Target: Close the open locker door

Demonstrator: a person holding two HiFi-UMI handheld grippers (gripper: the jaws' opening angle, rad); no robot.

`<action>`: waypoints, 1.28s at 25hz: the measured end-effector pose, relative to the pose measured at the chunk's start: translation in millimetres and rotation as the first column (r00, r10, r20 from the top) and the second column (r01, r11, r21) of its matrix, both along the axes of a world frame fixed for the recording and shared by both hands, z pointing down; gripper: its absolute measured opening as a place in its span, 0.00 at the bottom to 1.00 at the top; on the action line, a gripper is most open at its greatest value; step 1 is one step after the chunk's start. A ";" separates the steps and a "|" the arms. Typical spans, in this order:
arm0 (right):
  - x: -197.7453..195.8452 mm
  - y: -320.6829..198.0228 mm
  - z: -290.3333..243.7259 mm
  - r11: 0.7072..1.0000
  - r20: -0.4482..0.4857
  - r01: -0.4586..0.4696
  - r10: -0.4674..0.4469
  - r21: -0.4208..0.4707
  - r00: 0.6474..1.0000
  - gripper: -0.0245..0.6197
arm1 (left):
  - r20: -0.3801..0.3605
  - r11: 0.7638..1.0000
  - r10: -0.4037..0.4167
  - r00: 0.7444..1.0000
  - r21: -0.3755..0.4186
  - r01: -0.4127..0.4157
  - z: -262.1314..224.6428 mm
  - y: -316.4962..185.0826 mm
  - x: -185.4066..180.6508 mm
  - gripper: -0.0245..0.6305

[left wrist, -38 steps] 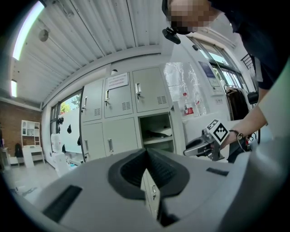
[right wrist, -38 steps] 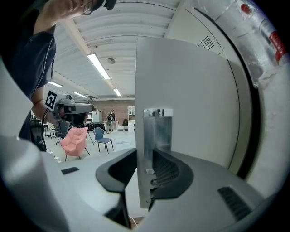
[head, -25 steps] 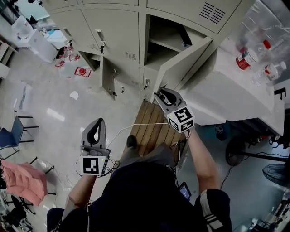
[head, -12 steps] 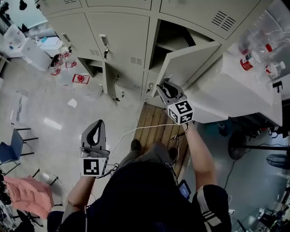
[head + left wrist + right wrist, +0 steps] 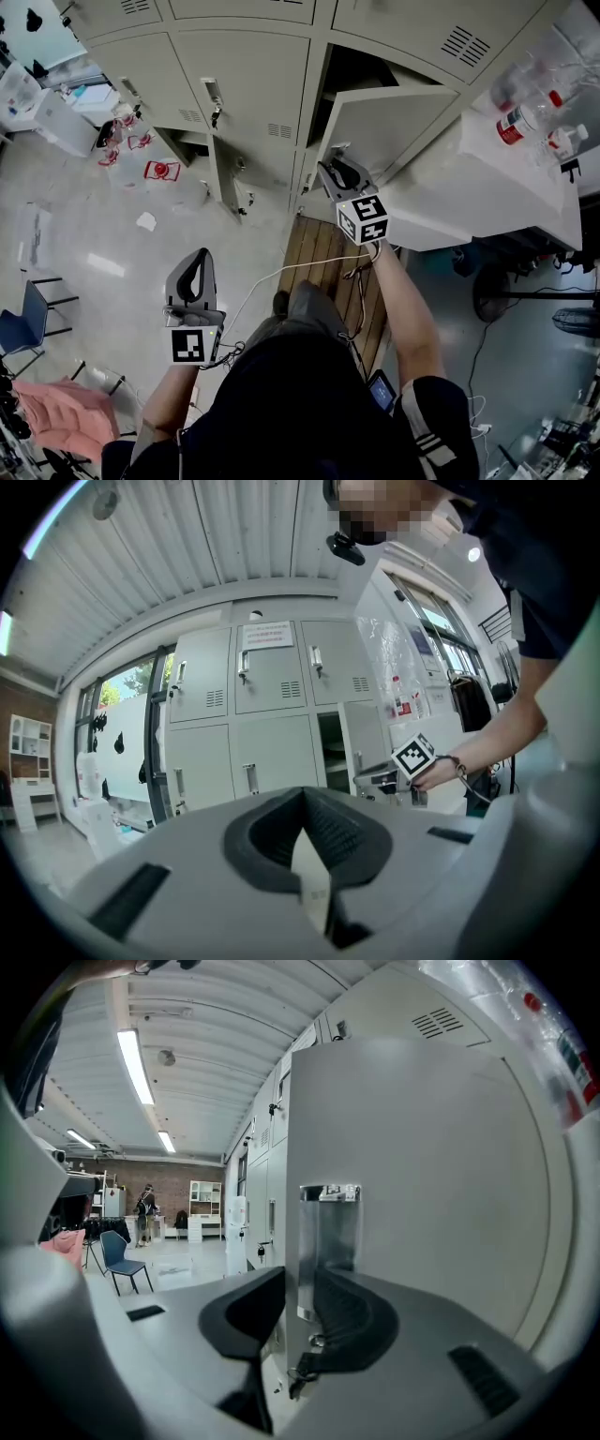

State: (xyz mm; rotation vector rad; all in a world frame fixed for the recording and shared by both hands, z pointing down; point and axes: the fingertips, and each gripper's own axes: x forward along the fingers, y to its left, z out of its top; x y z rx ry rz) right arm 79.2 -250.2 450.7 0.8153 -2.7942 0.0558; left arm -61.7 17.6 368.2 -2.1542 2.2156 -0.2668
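Floor (image 5: 112, 244): pale and glossy, with a red-and-white packet (image 5: 161, 171) and scraps of paper scattered on it. A slatted wooden board (image 5: 314, 258) lies at the foot of the lockers, under the person's feet.

Room: a bank of grey metal lockers (image 5: 244, 66) runs along the top of my head view, with vent slots and handles on the fronts. A lower door (image 5: 222, 178) further left stands open. A white table (image 5: 487, 187) sits beside the lockers at the right and carries plastic bottles (image 5: 514, 122). A blue chair (image 5: 21, 319) and a pink cloth (image 5: 56, 412) are at the lower left. The ceiling is ribbed, with tube lights (image 5: 136, 1063).

Task item: the locker door (image 5: 398, 127) is grey and hinged on its right side as I see it. It is swung partway out from the open compartment (image 5: 361, 70), with its free edge to the left. Its long axis is upright. In the right gripper view the edge runs straight up and down, with a metal latch plate (image 5: 328, 1241) on it.

The right gripper (image 5: 333, 164) has its jaws drawn in on the door's free edge at the latch, one pad on each face.

The left gripper (image 5: 200, 258) has its jaws together with nothing between them. I see it low and well apart from the lockers, pointing toward them.
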 end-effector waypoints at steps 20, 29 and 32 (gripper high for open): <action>-24.2 -38.2 -0.8 1.000 0.031 -0.006 0.006 0.012 0.999 0.16 | 0.014 0.994 -0.110 0.994 -0.010 0.110 -8.3 -55.3 -3.4 0.04; -28.9 -49.5 -1.5 0.999 0.038 0.009 -0.010 0.040 0.999 0.13 | 0.061 0.987 -0.153 0.986 -0.045 0.156 3.5 -70.1 3.4 0.04; -29.5 -50.8 -1.5 0.999 0.039 -0.003 0.002 0.041 0.999 0.13 | 0.032 0.989 -0.149 0.988 -0.003 0.149 -4.3 -77.8 9.6 0.04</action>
